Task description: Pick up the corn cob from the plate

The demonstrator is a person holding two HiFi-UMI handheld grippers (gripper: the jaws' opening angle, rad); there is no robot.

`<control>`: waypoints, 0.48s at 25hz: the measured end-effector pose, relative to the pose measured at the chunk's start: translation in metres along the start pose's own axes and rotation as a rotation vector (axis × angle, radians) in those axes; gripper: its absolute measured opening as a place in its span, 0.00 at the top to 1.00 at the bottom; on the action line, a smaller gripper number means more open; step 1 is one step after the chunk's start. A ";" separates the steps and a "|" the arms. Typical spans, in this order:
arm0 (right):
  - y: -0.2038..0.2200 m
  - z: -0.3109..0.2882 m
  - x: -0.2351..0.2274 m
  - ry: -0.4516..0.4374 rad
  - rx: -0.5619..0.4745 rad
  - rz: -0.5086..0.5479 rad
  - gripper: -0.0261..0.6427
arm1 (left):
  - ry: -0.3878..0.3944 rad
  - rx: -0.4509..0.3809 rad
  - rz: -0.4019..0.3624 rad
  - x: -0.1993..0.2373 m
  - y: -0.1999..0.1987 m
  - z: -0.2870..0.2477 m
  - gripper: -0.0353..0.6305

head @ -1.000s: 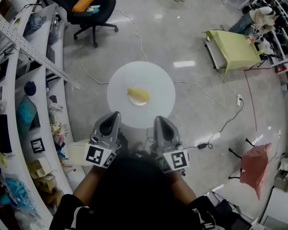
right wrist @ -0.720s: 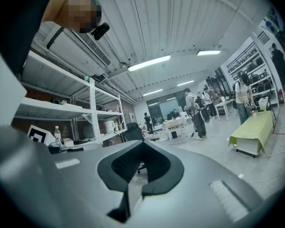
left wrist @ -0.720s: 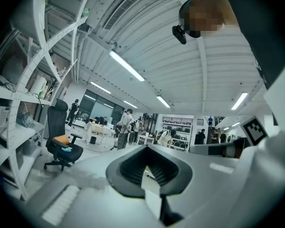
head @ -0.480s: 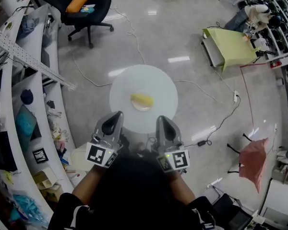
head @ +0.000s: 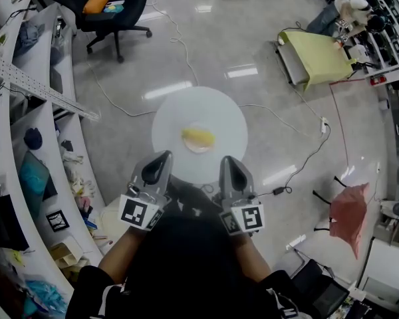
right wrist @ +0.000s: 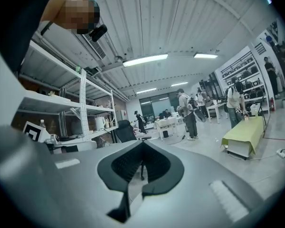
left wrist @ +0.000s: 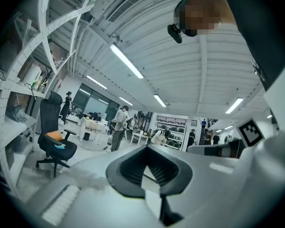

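The yellow corn cob lies on a small pale plate in the middle of a round white table. In the head view both grippers are held side by side at the table's near edge, short of the plate. My left gripper is below and left of the cob, my right gripper below and right of it. Each points level over the table. In the left gripper view the left gripper has its jaws together with nothing in them. The right gripper looks the same. Neither gripper view shows the cob.
White shelving full of clutter curves along the left. A black office chair stands far left, a yellow-green covered cart far right. Cables trail over the glossy floor, and a red bag sits at the right. People stand far off.
Both grippers have moved a little forward, towards the table, together with the person. The chair and cart have slid up in the head view. Both jaws stay together.
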State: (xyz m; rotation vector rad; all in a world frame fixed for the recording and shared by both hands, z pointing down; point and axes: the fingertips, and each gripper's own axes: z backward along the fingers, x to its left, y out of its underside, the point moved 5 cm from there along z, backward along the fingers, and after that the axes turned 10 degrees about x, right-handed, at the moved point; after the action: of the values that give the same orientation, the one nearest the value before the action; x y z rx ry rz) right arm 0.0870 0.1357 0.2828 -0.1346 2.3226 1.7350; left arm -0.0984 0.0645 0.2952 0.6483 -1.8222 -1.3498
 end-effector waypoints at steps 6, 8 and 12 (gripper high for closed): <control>-0.008 -0.020 -0.005 -0.037 -0.020 0.002 0.95 | -0.020 -0.008 -0.002 0.006 -0.005 -0.012 0.94; -0.009 -0.026 -0.006 -0.050 -0.008 0.018 0.95 | -0.028 -0.009 -0.001 0.008 -0.007 -0.016 0.94; -0.007 -0.039 -0.012 -0.065 0.016 0.027 0.95 | -0.035 -0.003 -0.005 0.013 -0.007 -0.028 0.94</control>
State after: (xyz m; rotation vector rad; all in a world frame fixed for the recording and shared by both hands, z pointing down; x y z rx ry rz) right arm 0.0953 0.0961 0.2900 -0.0433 2.3012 1.7071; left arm -0.0835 0.0370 0.2959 0.6312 -1.8466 -1.3749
